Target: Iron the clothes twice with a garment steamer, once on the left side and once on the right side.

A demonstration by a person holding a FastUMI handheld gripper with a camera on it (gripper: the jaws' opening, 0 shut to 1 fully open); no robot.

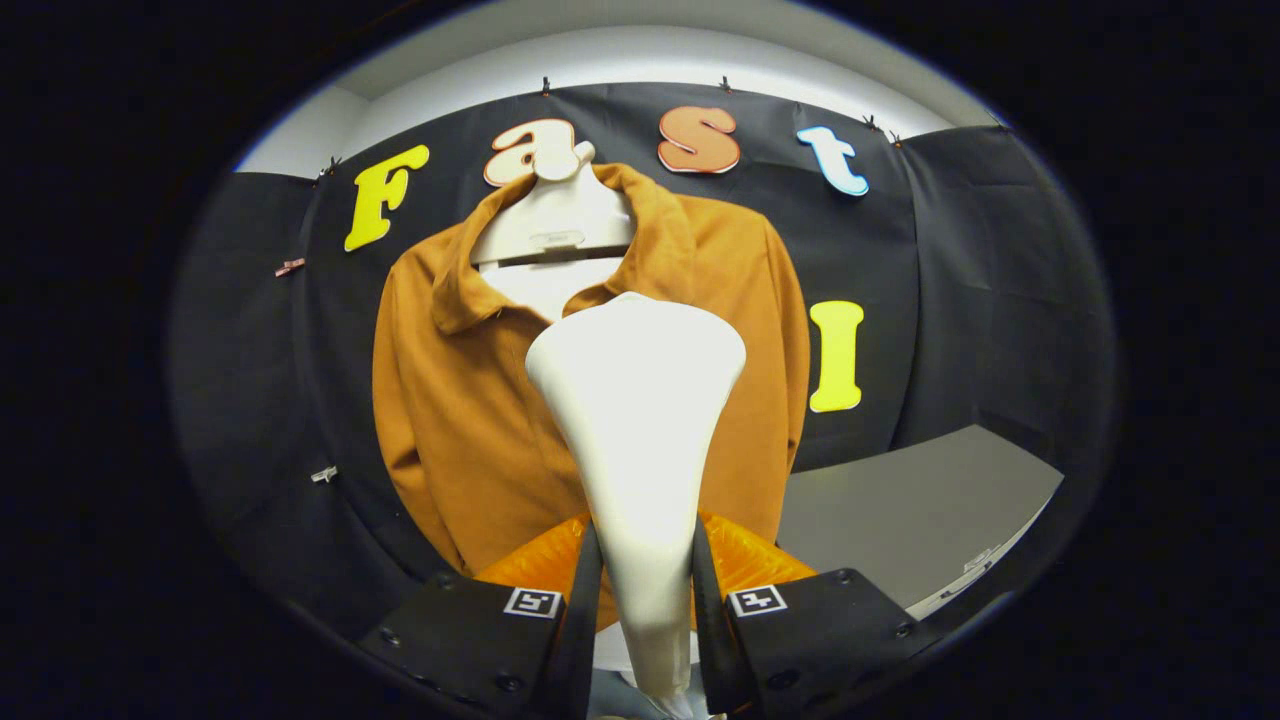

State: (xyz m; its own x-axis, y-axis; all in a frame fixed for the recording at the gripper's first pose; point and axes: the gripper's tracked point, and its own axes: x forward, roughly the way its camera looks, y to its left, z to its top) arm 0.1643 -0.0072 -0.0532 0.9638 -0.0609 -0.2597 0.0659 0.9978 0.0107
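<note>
Tool point(645, 590): closed on the neck of the garment steamer, one finger pressing on each side of it, so the steamer stands upright between them.
Garment steamer point(637, 420): a white, smooth body, narrow where the fingers hold it and flaring to a broad rounded head above them; the head sits in front of the jacket's chest, just below the collar opening. Whether the head touches the cloth cannot be told.
Jacket point(470, 400): a brown, collared garment hanging on a hanger against the booth wall, beyond the steamer; its front faces the tool, its left and right halves showing on either side of the steamer head, sleeves hanging down at both sides.
Hanger point(555, 225): white, with broad shoulders, inside the jacket's collar, above the steamer head.
Orange part point(745, 560): a glossy orange surface just behind the fingers, at the foot of the steamer and below the jacket's hem.
Counter point(920, 510): a grey surface to the side of the jacket, lower than its hem, well apart from the steamer.
Booth wall point(960, 280): black cloth behind the jacket.
</note>
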